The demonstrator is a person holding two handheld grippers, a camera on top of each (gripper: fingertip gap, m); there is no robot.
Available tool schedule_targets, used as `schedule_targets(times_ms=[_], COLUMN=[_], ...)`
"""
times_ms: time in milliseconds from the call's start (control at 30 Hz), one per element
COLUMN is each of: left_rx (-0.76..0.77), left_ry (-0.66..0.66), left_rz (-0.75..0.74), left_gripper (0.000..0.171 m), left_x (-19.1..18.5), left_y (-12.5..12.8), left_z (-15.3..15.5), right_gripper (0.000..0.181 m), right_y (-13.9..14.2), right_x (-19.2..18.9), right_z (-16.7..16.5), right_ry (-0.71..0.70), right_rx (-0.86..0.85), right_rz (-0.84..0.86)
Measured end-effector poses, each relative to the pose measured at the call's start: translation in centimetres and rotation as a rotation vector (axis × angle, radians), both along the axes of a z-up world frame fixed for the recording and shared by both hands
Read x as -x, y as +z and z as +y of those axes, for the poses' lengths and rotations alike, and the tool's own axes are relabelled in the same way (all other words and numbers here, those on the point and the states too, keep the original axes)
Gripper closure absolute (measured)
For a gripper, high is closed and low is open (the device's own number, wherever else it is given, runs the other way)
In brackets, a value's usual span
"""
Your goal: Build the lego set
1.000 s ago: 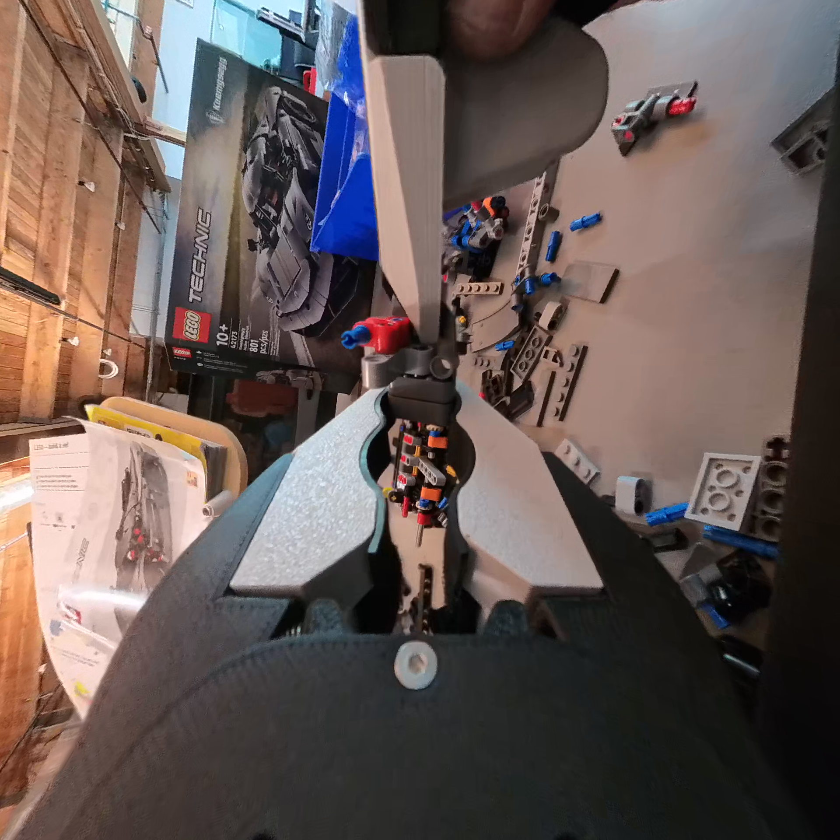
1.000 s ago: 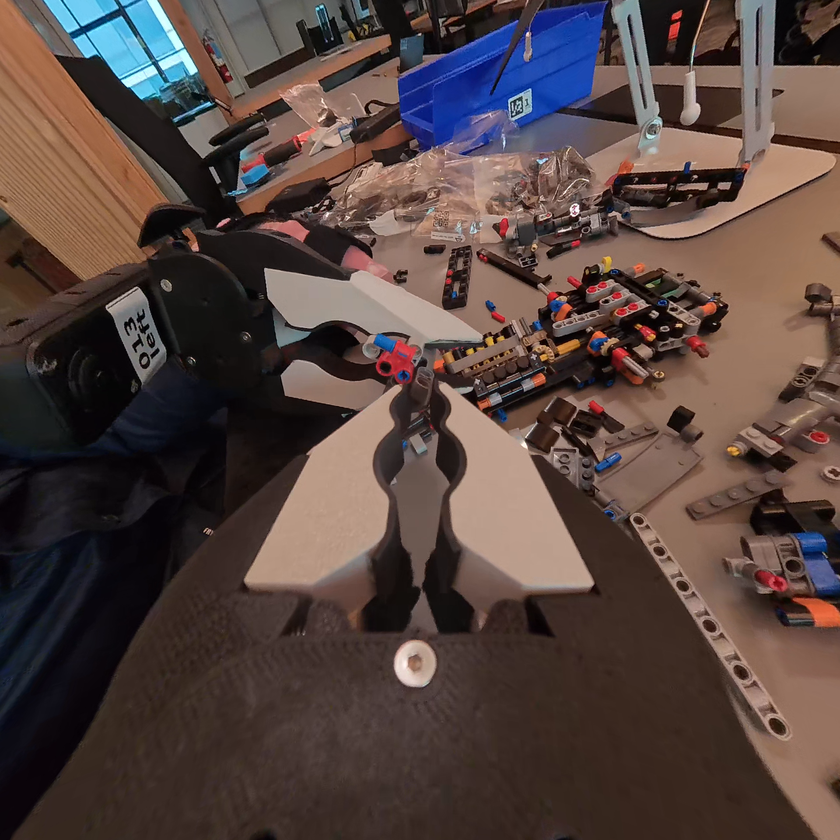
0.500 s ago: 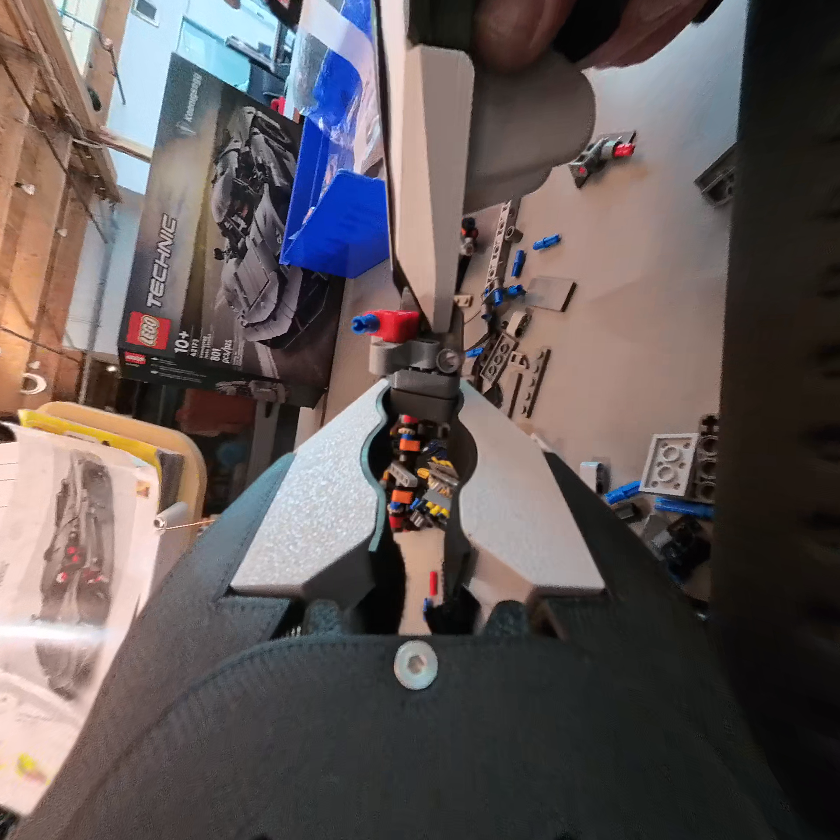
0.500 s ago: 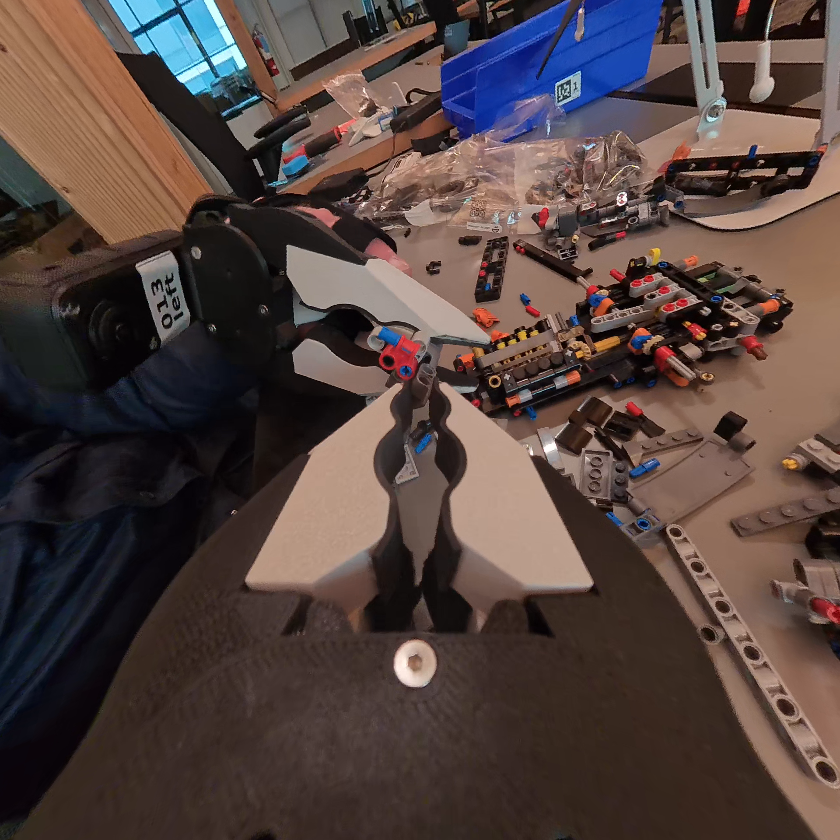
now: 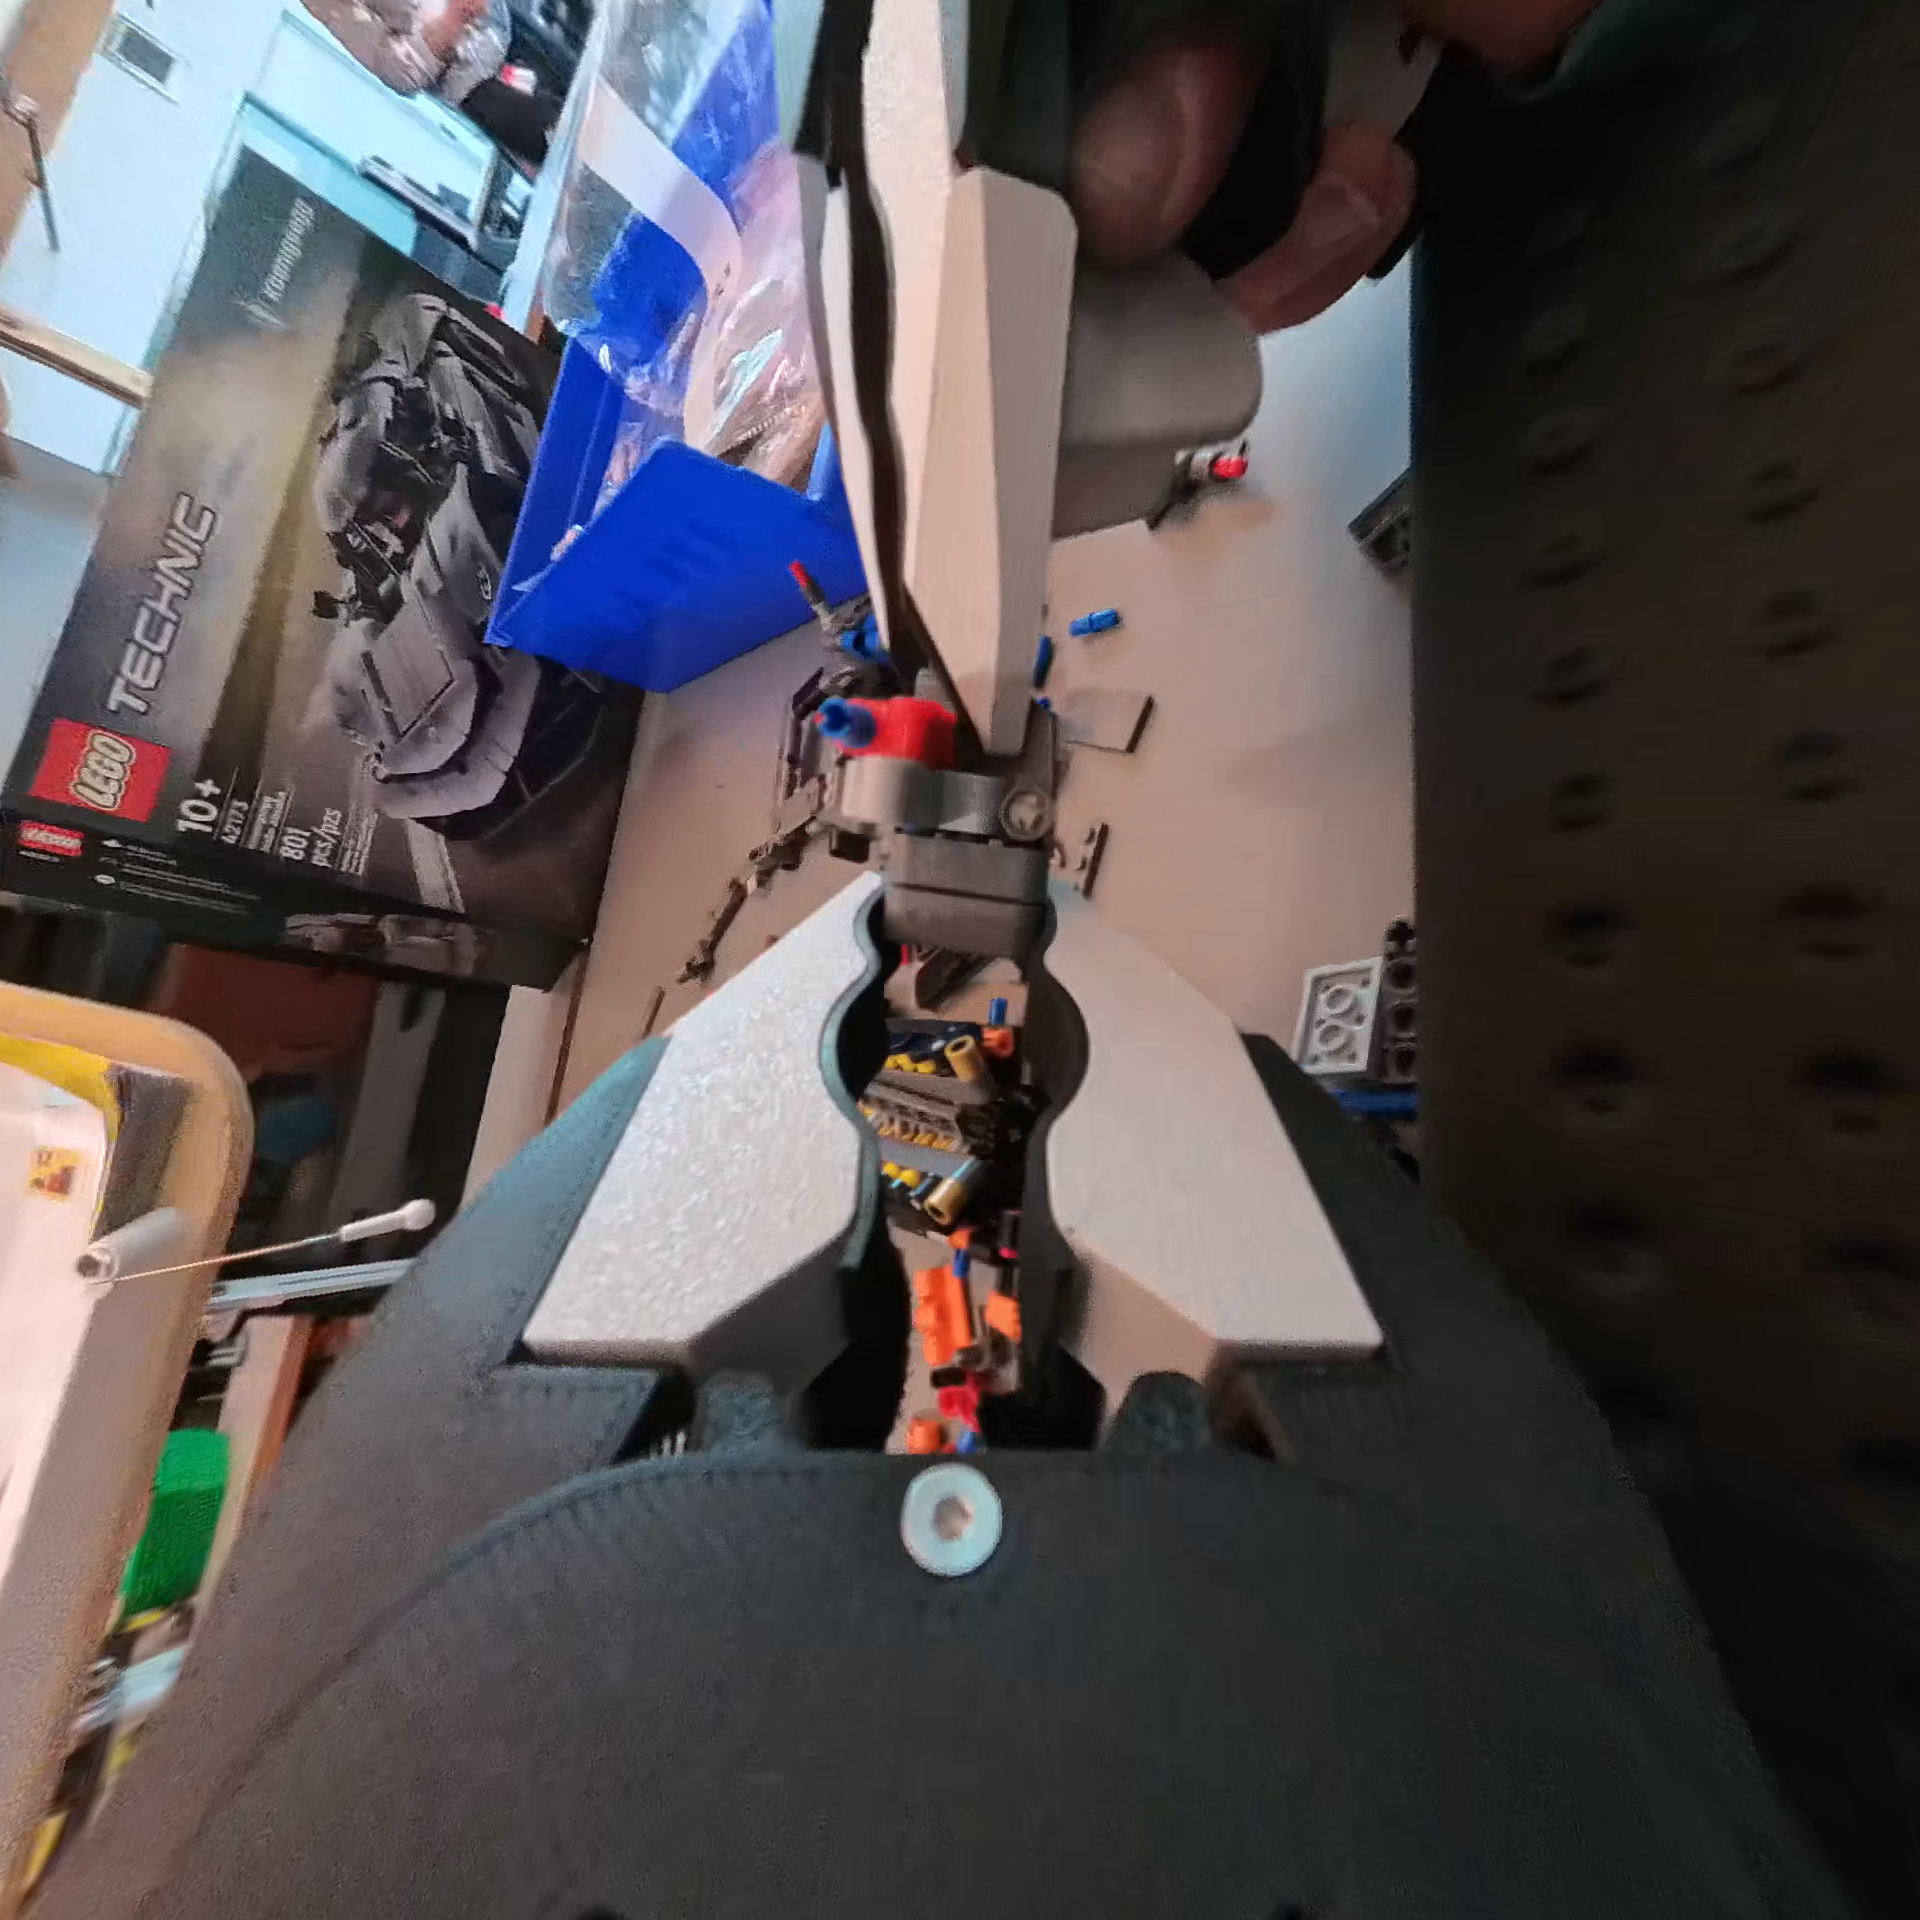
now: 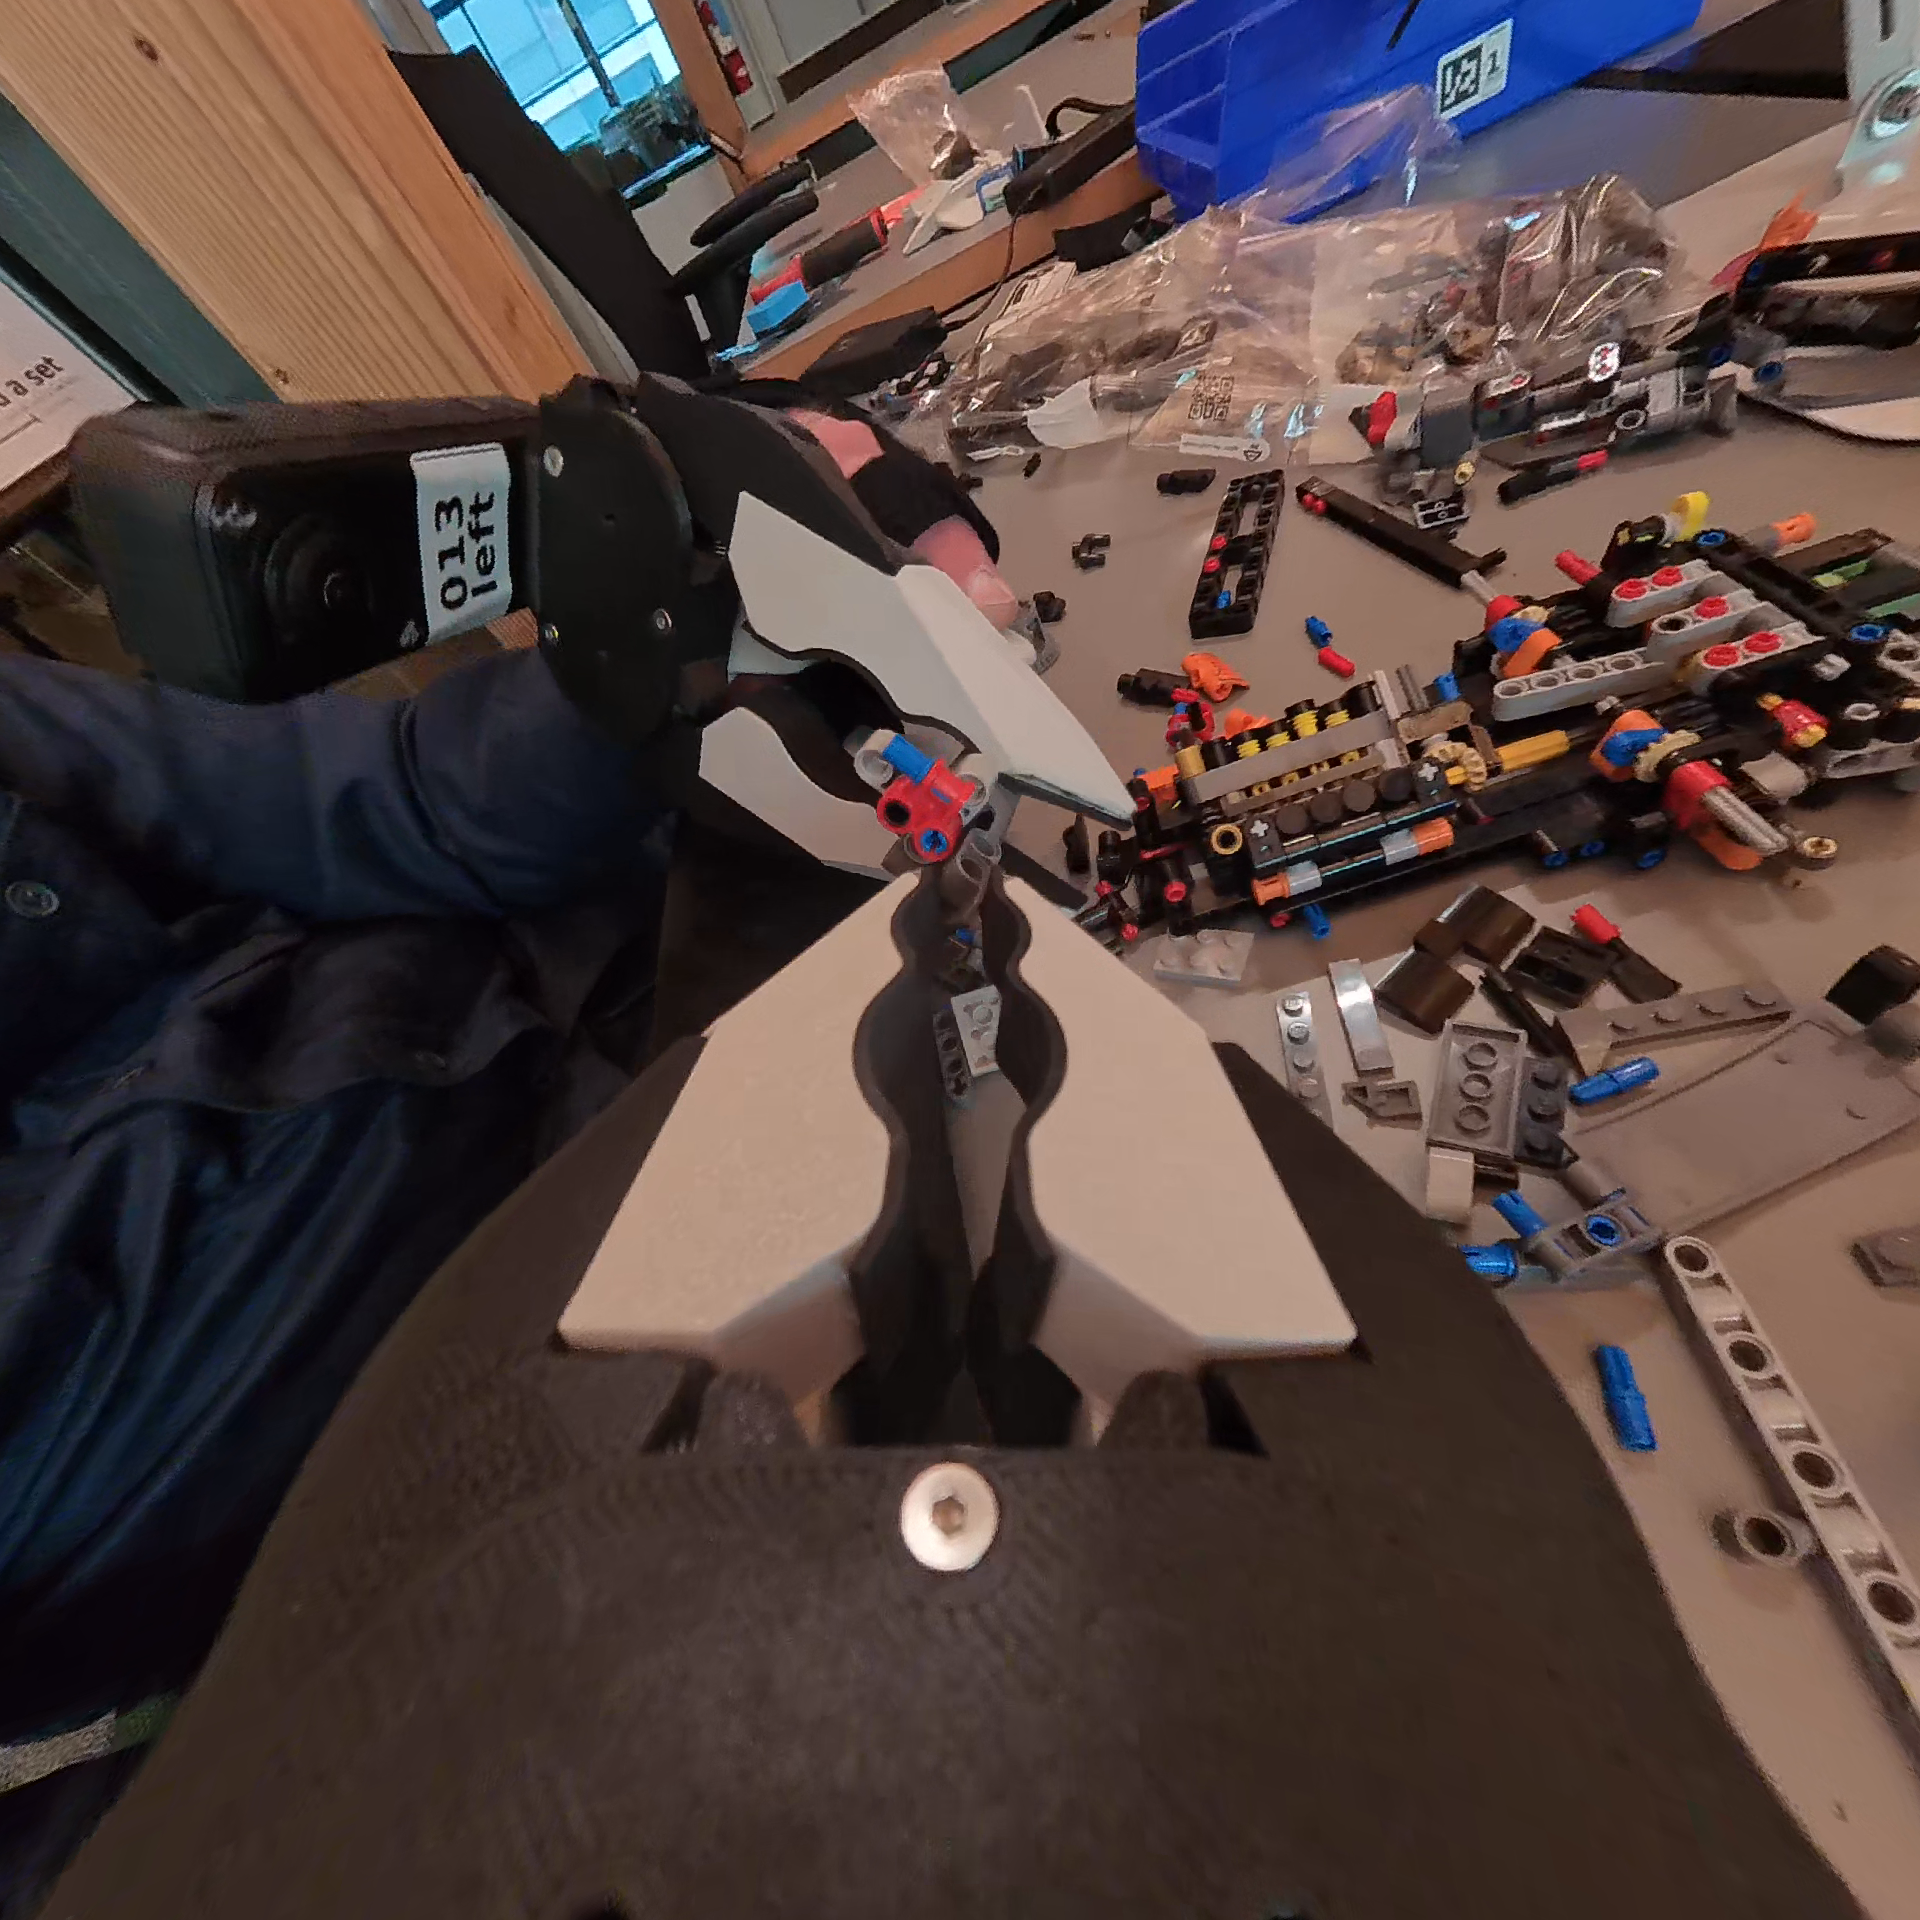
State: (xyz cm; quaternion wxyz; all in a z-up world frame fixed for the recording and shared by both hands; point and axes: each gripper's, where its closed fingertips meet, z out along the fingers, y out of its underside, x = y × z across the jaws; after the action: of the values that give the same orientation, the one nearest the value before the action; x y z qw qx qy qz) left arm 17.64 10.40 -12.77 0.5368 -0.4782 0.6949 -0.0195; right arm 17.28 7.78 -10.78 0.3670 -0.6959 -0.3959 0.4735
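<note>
Your right tongs (image 6: 961, 883) are pinched on the dark grey end of a small assembly (image 6: 935, 821) with a red block and blue pins, held above the edge of the grey surface (image 6: 1714, 1299). Your left tongs (image 6: 997, 800) come in from the left and close on the same assembly from the side, a dark blue sleeve (image 6: 312, 790) behind them. Beyond, the long chassis build (image 6: 1507, 769) lies on the surface, with loose plates (image 6: 1475, 1091), a grey beam (image 6: 1787, 1434) and clear parts bags (image 6: 1299, 301) around it.
</note>
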Motion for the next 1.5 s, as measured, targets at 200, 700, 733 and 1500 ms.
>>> schedule_targets(times_ms=[200,700,733,1500], left_rx=[0.059,-0.157,-0.173,-0.065], left_ry=[-0.023,0.052,0.054,-0.017], left_rz=[-0.042,0.051,0.059,-0.026], left_gripper=[0.147,0.148,0.148,0.149], left_x=[0.2,0.5,0.5,2.1], left_y=[0.1,0.1,0.1,0.3], left_z=[-0.8,-0.1,-0.1,-1.9], right_gripper=[0.177,0.178,0.178,0.181], right_y=[0.2,-0.8,-0.8,-0.6], right_x=[-0.3,-0.6,-0.6,0.1], right_z=[-0.1,1.0,0.9,-0.9], right_ry=[0.006,-0.063,-0.062,0.057], right_rx=[0.003,-0.014,-0.011,0.028], right_rz=[0.018,-0.052,-0.055,-0.006])
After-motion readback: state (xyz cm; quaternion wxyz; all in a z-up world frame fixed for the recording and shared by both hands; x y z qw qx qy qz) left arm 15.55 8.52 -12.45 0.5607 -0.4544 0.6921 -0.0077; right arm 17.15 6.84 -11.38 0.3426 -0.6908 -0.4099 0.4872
